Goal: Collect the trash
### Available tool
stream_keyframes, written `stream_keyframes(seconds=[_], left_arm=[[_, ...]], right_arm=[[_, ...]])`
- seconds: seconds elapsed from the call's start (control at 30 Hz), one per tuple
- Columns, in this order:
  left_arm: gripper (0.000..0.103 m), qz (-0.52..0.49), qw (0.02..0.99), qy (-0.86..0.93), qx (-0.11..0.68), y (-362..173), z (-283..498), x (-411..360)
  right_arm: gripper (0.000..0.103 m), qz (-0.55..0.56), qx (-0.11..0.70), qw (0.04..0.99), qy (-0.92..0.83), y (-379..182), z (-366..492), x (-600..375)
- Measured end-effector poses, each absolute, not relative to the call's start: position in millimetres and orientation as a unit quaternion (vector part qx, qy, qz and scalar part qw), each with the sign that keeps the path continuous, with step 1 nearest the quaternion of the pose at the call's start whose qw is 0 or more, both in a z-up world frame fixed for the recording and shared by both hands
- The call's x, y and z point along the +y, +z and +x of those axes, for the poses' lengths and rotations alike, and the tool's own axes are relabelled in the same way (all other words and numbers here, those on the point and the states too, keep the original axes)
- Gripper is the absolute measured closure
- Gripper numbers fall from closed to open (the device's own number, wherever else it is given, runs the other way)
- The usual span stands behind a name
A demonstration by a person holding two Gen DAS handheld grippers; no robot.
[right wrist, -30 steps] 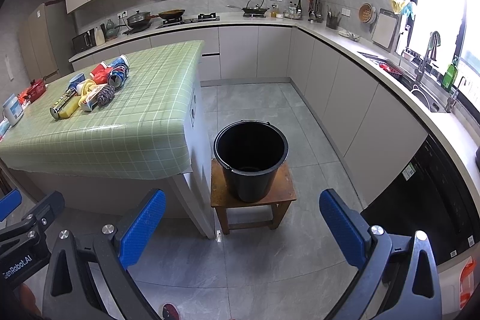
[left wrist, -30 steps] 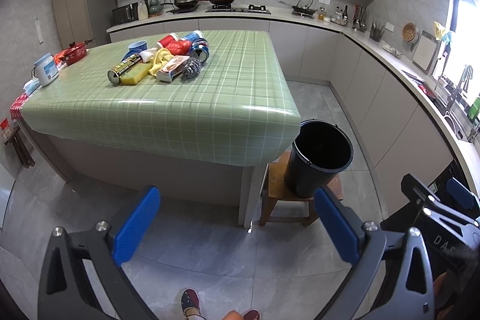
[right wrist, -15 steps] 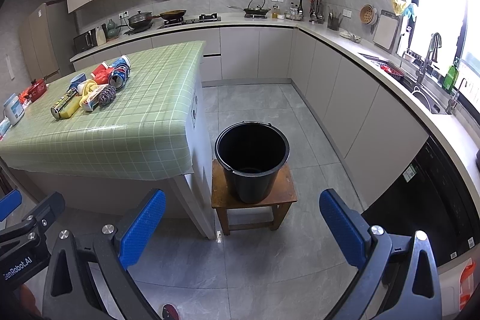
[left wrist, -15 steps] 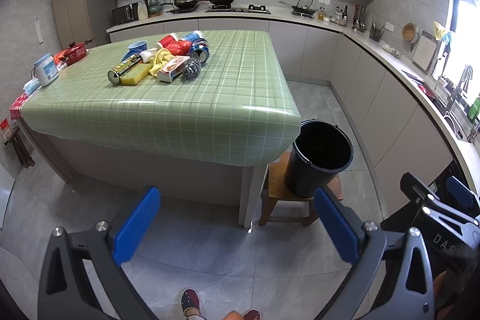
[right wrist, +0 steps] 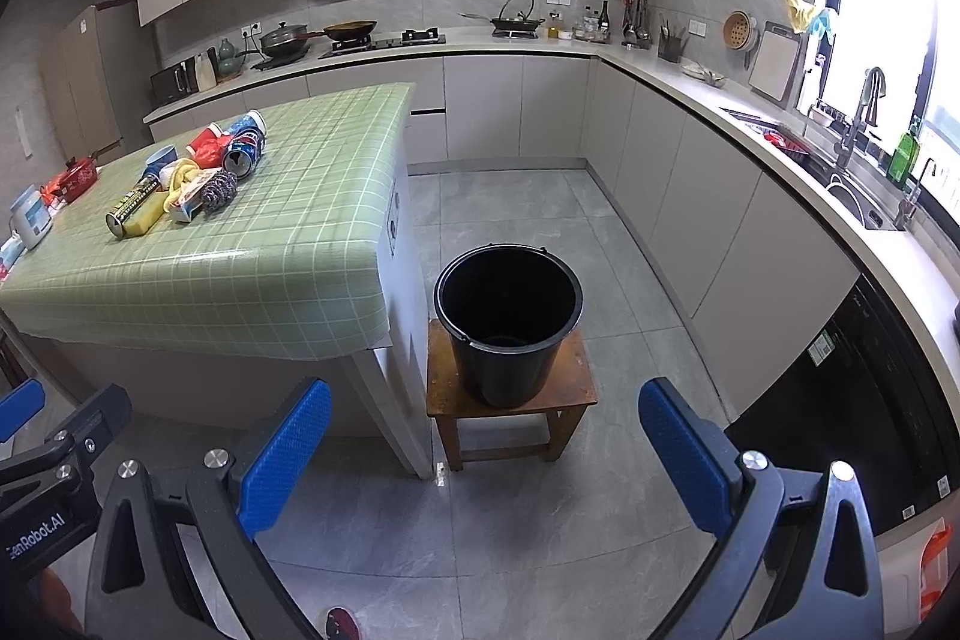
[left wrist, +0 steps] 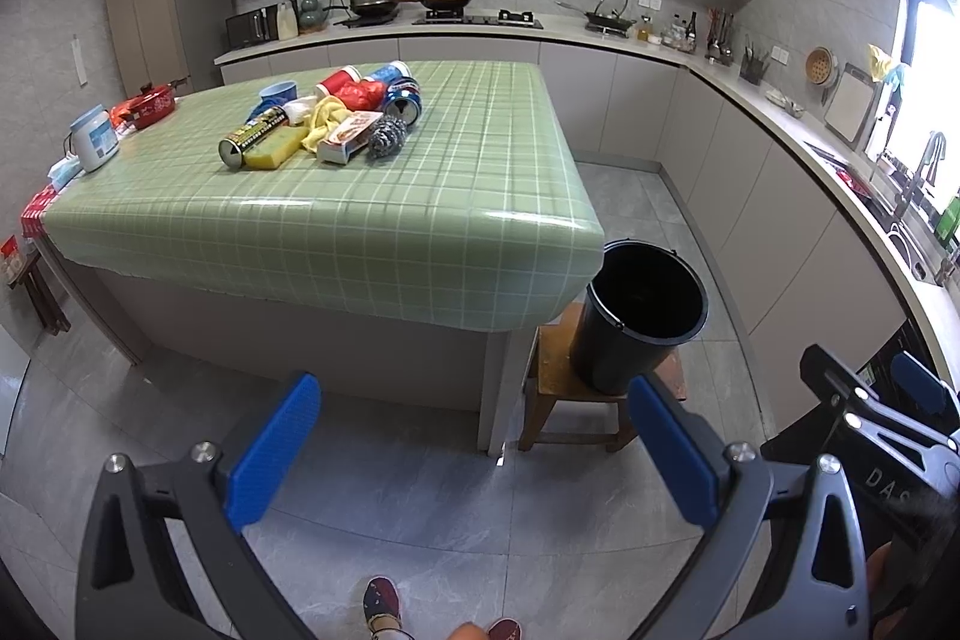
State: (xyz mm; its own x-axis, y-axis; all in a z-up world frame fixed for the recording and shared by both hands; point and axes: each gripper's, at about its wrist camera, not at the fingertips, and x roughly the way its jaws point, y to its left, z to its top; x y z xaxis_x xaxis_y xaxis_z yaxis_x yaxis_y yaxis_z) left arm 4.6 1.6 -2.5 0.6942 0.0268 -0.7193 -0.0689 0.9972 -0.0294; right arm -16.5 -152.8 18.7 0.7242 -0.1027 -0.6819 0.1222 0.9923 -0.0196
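Nothing picked up yet, by the look of it: trash pile (left wrist: pixel 327 118) sits on the green-check tabletop (left wrist: pixel 420 196), toward the far left part, well apart from both grippers.

Left to right in the pile: spray can (left wrist: pixel 252 136) lying on its side w/ a yellow sponge (left wrist: pixel 273 151) touching it, yellow rag (left wrist: pixel 327 115), flat carton (left wrist: pixel 351 136), steel scourer (left wrist: pixel 387 136), drink cans and cups (left wrist: pixel 390 85) behind. Risks here: the cans are round and lying down, so a nudge could roll them toward the tabletop's edge. The rag is draped among other bits, so pulling it may drag neighbours. The scourer looks springy and may slip from a shallow pinch.

Left gripper (left wrist: pixel 474 454): jaws wide apart, empty, low over the floor.

Black bucket (right wrist: pixel 509 316) stands on a small wooden stool (right wrist: pixel 510 394) just beside the tabletop's near right corner. It's below the tabletop level and looks empty, so prob light; a bump while dropping could tip it off the stool. A long carry from pile to bucket means more chance of a drop.

Right gripper (right wrist: pixel 483 454): also spread open, holding nothing.
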Motion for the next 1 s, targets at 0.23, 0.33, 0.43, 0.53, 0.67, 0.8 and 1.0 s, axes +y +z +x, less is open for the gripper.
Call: stream_keyframes(seconds=[0.23, 0.33, 0.43, 0.53, 0.67, 0.8, 1.0], left_arm=[[0.000, -0.026, 0.921, 0.028, 0.388, -2, 4, 3], [0.000, -0.027, 0.921, 0.029, 0.389, -2, 4, 5], [0.000, -0.027, 0.920, 0.033, 0.389, -1, 7, 9], [0.000, -0.031, 0.920, 0.040, 0.388, -1, 11, 15], [0.000, -0.035, 0.919, 0.055, 0.388, -2, 18, 34], [0.000, -0.041, 0.917, 0.074, 0.390, -5, 27, 62], [0.000, -0.044, 0.915, 0.084, 0.391, -7, 50, 119]], right_arm=[[0.000, 0.014, 0.365, 0.929, -0.058, 20, -17, -153], [0.000, 0.013, 0.365, 0.929, -0.056, 21, -14, -151], [0.000, 0.012, 0.365, 0.930, -0.052, 21, -11, -149], [0.000, 0.008, 0.363, 0.930, -0.049, 21, -6, -146], [0.000, 0.005, 0.360, 0.932, -0.039, 22, 1, -137], [0.000, 0.003, 0.358, 0.933, -0.028, 22, 14, -118], [0.000, 0.006, 0.356, 0.934, -0.026, 24, 37, -69]])
